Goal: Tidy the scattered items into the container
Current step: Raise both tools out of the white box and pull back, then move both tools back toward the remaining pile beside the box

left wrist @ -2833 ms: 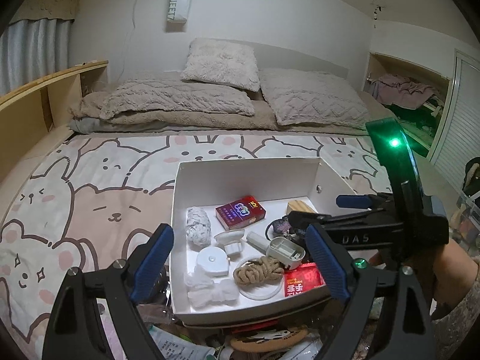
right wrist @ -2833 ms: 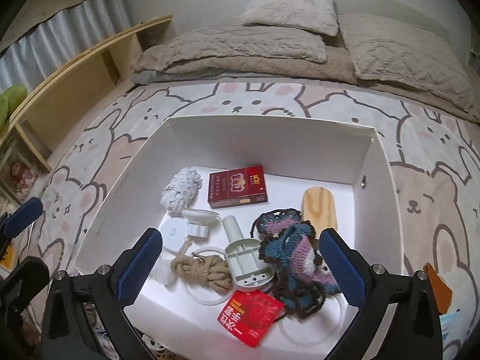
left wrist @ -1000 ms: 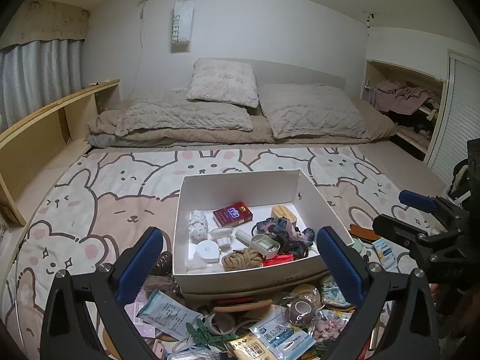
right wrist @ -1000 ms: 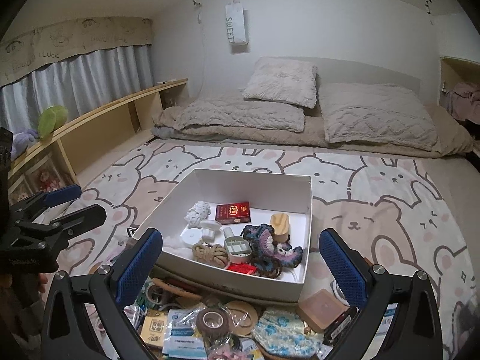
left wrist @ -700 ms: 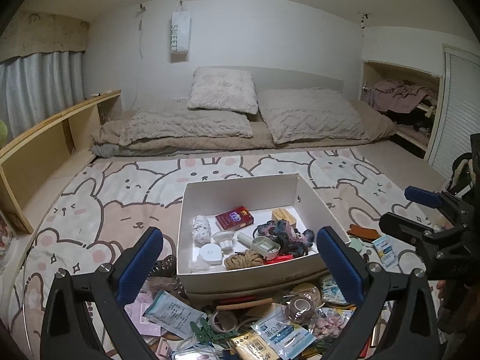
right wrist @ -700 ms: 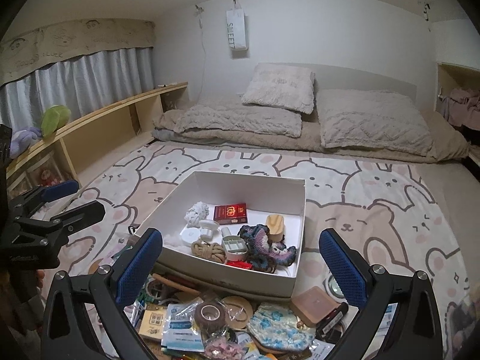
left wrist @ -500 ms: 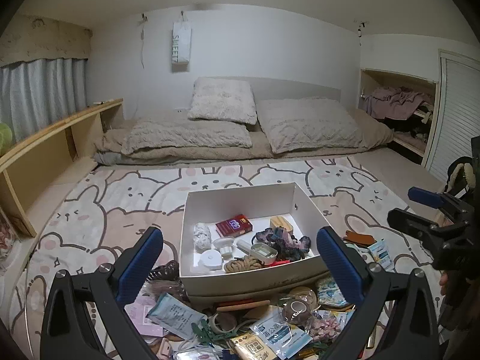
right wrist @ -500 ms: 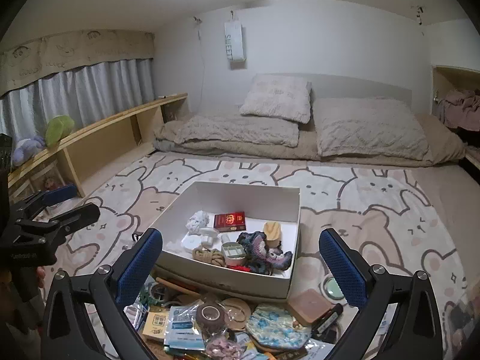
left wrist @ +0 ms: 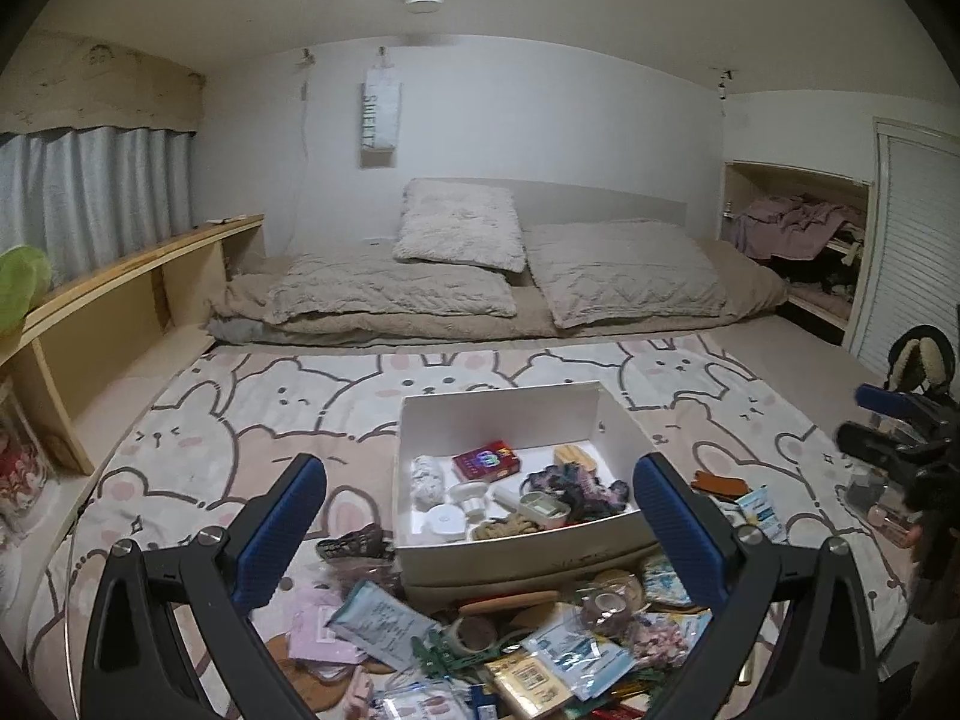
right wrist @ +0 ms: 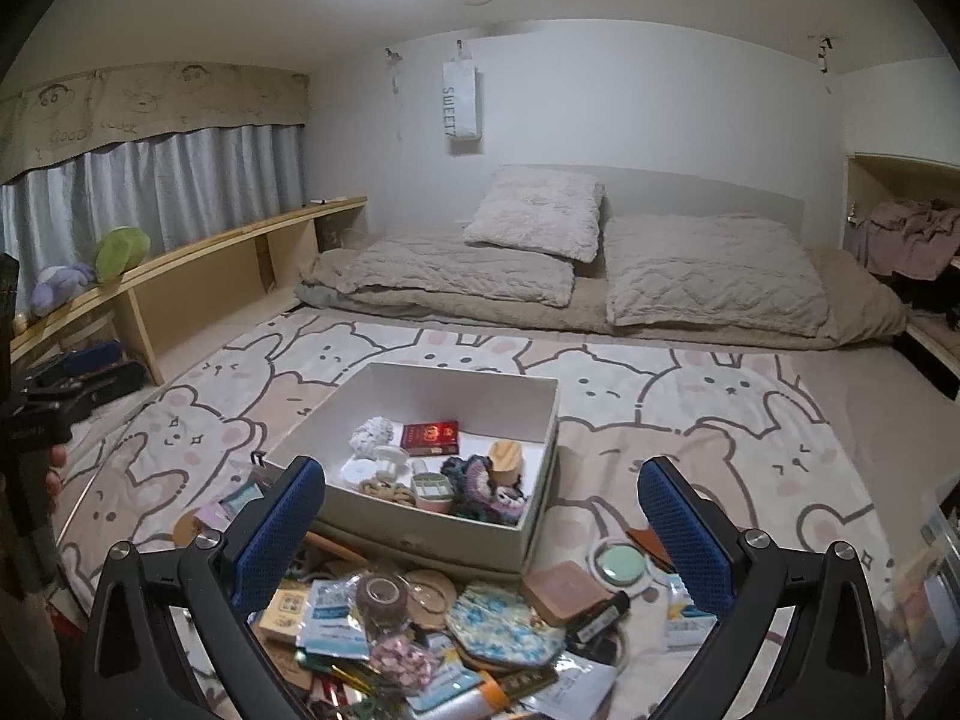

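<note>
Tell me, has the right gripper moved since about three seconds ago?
Yes. The right gripper has pulled back and up from the white box; the box once filled its view and now sits small on the rug, loose clutter showing below it.

white box (left wrist: 624,426) | red packet (left wrist: 486,459) | pink-beige bunny-print rug (left wrist: 252,408) | blue-padded black left hand-held gripper (left wrist: 480,507)

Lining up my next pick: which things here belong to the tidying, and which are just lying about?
Job:
white box
tape roll
floral pouch
round green mirror
blue-white packet

Lying about:
pillows
bunny blanket
plush toys on the shelf
clothes in the alcove
</note>
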A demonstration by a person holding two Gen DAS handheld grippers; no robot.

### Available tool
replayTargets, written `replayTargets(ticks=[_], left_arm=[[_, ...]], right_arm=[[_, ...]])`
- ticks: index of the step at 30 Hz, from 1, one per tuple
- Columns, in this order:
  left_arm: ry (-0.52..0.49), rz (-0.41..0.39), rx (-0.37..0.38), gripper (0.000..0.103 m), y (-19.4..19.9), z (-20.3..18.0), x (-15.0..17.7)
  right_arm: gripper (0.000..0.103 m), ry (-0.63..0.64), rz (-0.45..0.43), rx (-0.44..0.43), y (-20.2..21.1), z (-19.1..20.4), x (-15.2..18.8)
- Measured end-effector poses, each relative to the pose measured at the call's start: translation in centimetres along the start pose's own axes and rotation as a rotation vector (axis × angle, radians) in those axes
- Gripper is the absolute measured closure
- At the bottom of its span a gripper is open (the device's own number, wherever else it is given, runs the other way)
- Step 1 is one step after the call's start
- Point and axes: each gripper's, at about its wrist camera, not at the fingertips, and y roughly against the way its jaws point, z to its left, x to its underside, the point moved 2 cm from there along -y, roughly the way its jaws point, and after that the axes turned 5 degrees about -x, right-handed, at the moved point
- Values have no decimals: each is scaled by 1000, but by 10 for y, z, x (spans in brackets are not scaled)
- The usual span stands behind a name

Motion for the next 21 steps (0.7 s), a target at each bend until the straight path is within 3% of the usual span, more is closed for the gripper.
replayTargets(ticks=[15, 21], left_arm=[[-9, -50, -76, 0, 2, 39, 40], [6, -31, -86, 0, -10, 51, 61]], right_arm=[[0, -61, -20, 62, 11, -46, 34], [0, -106, -34, 84, 13, -69, 58]])
